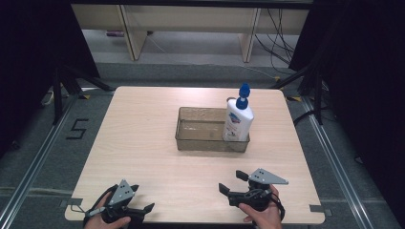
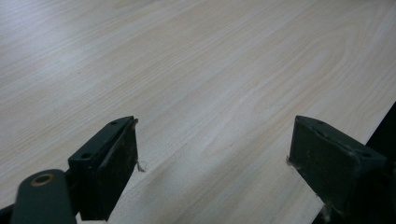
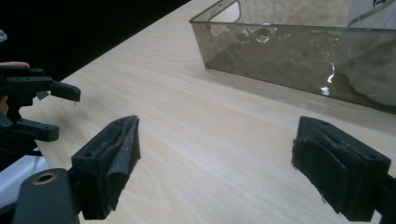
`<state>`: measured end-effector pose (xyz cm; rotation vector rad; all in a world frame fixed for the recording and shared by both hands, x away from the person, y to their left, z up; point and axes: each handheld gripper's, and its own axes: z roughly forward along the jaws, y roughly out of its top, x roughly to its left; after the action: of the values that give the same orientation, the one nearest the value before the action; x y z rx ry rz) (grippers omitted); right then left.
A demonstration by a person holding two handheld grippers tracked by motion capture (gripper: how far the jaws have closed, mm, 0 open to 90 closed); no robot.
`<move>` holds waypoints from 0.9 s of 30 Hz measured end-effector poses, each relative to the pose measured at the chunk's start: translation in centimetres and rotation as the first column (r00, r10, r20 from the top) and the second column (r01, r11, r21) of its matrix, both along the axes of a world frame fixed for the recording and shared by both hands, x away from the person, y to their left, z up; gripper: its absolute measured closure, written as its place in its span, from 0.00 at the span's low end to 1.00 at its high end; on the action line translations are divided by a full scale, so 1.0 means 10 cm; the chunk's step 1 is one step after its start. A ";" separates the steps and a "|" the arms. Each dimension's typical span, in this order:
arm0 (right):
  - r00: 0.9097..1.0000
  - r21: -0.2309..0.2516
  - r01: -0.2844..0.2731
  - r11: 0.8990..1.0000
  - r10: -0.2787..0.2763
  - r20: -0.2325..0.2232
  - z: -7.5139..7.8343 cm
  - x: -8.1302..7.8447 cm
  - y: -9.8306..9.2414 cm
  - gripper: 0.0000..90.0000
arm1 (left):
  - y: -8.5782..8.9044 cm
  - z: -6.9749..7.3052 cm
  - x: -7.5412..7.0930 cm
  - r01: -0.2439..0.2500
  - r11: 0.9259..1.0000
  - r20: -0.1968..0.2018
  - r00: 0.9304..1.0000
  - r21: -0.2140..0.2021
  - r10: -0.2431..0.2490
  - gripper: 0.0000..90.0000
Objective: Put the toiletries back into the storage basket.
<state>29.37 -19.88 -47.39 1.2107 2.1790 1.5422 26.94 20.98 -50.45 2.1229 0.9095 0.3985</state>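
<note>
A white pump bottle (image 1: pixel 237 121) with a blue pump head stands upright at the right end of a clear plastic bin (image 1: pixel 193 142), mid-table. Both tools wait at the near edge, well apart from it: the left gripper (image 1: pixel 144 202) and right gripper (image 1: pixel 230 182) each spread wide, holding nothing. The bottle looks smooth, fairly stiff, probably top-heavy; gripping the body below the neck seems safest.
</note>
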 end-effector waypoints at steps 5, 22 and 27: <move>1.000 0.000 0.001 1.000 -0.001 -0.005 -0.01 -0.05 0.01 0.17 | 0.00 0.00 0.00 0.000 1.000 0.000 1.000 -0.001 0.000 0.16; 1.000 -0.054 0.000 0.999 0.001 0.019 -0.05 -0.09 0.00 0.17 | 0.00 0.00 0.00 0.000 1.000 0.000 1.000 -0.002 0.000 0.17; 1.000 -0.042 -0.006 0.999 0.006 -0.006 -0.06 -0.11 0.01 0.17 | 0.00 0.00 0.00 0.000 1.000 0.002 1.000 0.001 0.000 0.16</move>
<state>28.29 -19.78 -48.01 1.1987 2.2096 1.4896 26.94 20.97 -50.45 2.1231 0.9080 0.4010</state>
